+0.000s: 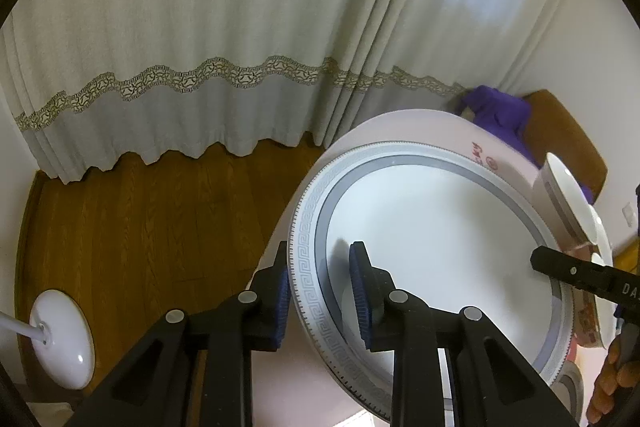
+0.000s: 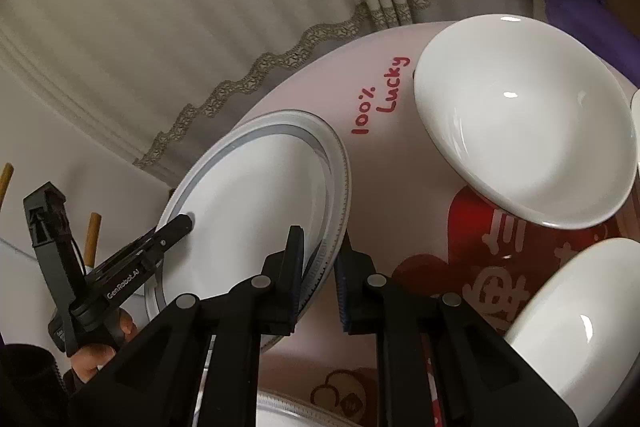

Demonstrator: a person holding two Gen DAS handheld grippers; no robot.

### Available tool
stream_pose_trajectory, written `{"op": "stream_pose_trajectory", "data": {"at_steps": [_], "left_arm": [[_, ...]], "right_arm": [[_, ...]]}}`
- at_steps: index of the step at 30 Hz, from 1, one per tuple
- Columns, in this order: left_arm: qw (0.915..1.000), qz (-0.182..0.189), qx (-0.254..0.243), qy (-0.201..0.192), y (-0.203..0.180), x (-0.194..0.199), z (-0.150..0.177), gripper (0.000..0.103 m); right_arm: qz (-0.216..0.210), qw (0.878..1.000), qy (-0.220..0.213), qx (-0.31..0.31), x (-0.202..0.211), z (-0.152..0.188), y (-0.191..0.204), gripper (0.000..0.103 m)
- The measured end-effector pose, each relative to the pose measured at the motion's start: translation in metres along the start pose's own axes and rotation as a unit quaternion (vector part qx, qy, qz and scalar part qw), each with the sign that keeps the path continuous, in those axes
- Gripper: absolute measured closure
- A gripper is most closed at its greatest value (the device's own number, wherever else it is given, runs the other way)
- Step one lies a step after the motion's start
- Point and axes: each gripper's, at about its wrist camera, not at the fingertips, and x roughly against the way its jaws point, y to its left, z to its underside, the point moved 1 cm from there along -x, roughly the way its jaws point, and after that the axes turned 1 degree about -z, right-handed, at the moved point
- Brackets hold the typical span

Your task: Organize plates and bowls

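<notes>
Two grippers hold one patterned plate (image 1: 436,239) at opposite edges: our left gripper (image 1: 320,291) clamps the rim with a pad on each face, and our right gripper (image 2: 320,279) pinches the near rim, jaws nearly together. The plate sits tilted just above the pink tablecloth (image 2: 372,131), left of a white bowl (image 2: 528,123), with a second bowl (image 2: 572,311) nearer us. We judge we are mid-carry, moving this plate toward a stack. Next we need both hands travelling together, keeping the plate steady, then lowering it flat before either grip loosens.
</notes>
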Motion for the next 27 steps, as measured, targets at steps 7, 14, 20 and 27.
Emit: {"op": "stream_pose_trajectory", "data": {"at_steps": [7,14,20,27], "left_arm": [[0.9998,0.000,-0.013,-0.016,-0.005,0.022,0.013,0.080],[0.9993,-0.001,-0.023,-0.028,-0.011,0.040,0.019,0.081],[0.9990,0.001,-0.021,-0.039,-0.014,0.056,0.027,0.081],[0.9975,-0.003,-0.030,-0.063,-0.023,0.092,0.052,0.081]], "right_arm": [[-0.018,1.000,-0.010,-0.002,0.013,0.006,-0.002,0.089],[-0.029,0.999,-0.020,-0.009,0.024,0.013,-0.003,0.089],[-0.038,0.999,-0.029,-0.004,0.036,0.014,-0.002,0.089],[-0.043,0.998,-0.047,0.008,0.062,0.033,0.006,0.089]]}}
